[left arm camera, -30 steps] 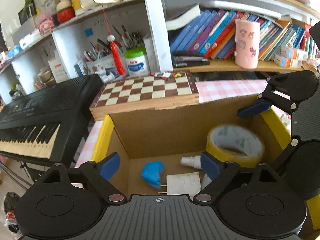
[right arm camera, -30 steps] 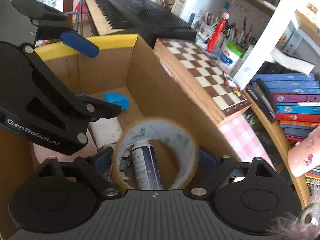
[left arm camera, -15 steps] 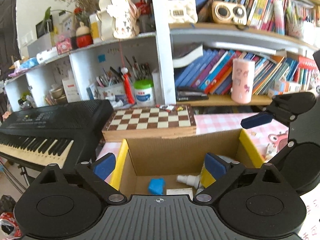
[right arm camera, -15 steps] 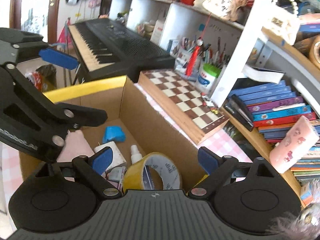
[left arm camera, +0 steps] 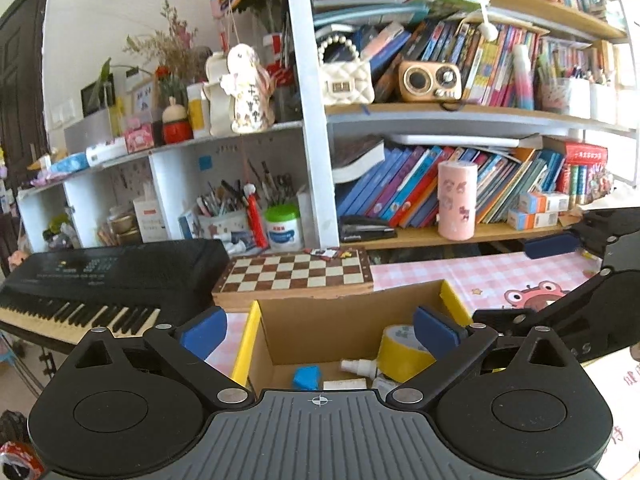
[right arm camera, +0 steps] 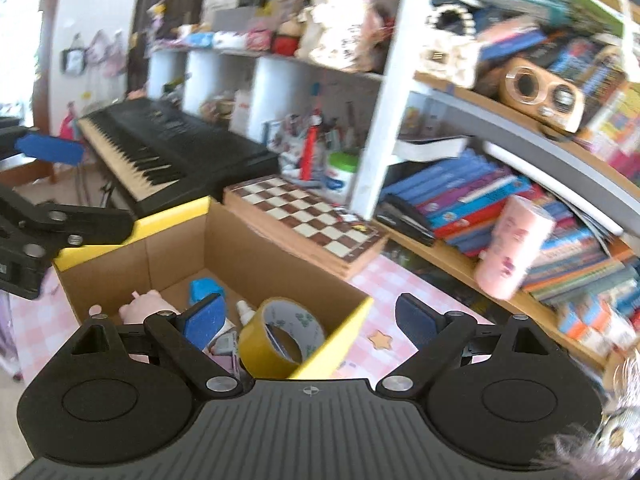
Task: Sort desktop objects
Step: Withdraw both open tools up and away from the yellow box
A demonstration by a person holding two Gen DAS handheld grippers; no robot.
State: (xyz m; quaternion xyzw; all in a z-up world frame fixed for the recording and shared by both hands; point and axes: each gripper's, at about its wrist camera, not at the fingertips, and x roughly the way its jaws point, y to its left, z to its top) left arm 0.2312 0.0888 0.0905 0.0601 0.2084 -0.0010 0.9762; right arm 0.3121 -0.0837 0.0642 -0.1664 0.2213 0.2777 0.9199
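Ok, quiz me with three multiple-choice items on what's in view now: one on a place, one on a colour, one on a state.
1. Where is the tape roll?
A. on the chessboard
B. in the cardboard box
C. on the keyboard

2. What colour is the tape roll's outside?
A. yellow
B. red
C. green

3. What does the right hand-held gripper hold?
A. the tape roll
B. the pink tumbler
C. nothing

Answers:
1 B, it lies inside the box beside the small spray bottle.
2 A, its outer band shows yellow in both views.
3 C, its jaws stand apart above the box with nothing pressed between the pads.
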